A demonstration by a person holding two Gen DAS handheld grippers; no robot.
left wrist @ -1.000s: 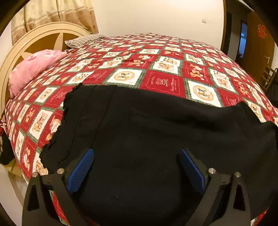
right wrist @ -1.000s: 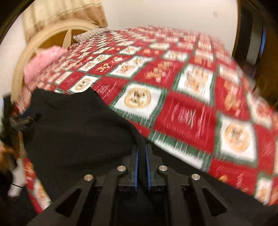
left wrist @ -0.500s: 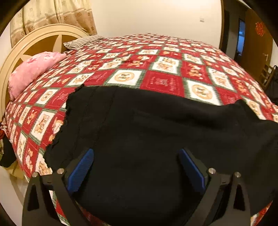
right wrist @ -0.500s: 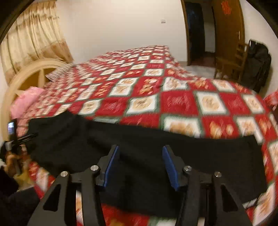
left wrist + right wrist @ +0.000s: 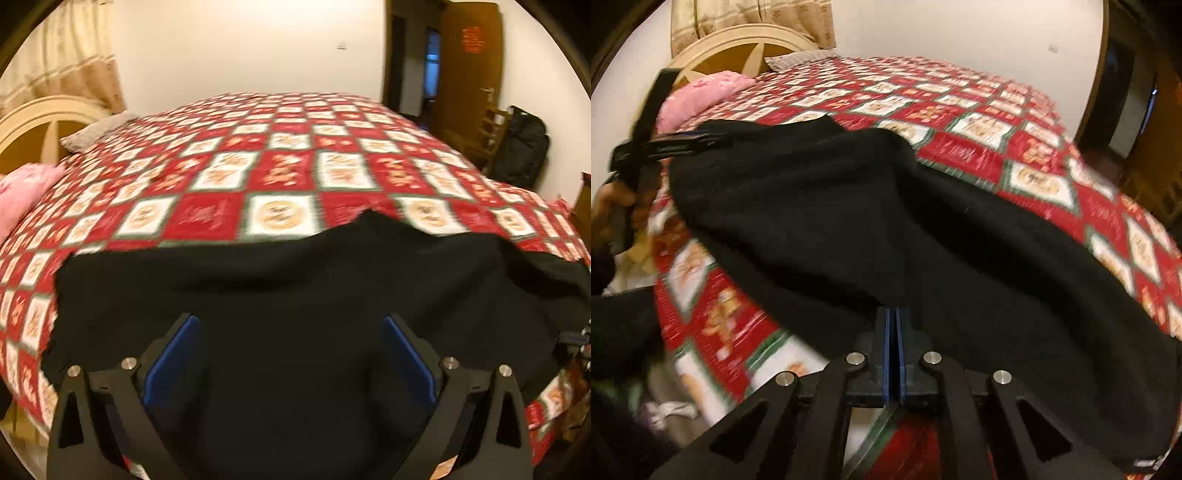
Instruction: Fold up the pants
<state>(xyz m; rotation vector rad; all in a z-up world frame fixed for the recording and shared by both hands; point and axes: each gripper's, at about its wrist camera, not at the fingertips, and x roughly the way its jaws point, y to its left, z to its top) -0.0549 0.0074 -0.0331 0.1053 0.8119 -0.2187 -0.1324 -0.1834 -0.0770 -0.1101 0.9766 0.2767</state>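
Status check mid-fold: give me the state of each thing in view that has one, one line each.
black pants: spread on the bed, near edge rumpled, not yet folded over.
right gripper: jaws just closed, shut on the pants' near edge.
left gripper: jaws wide open above the pants, holding nothing.
door: standing open.

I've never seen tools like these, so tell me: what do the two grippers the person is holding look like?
Both are matt black plastic. The left gripper and right gripper each have two fingers lined with ribbed blue pads, joined to angular black linkage arms with triangular cut-outs and round silver pins. From the right view the left gripper shows a slim black body with faint pale lettering. No cables show.
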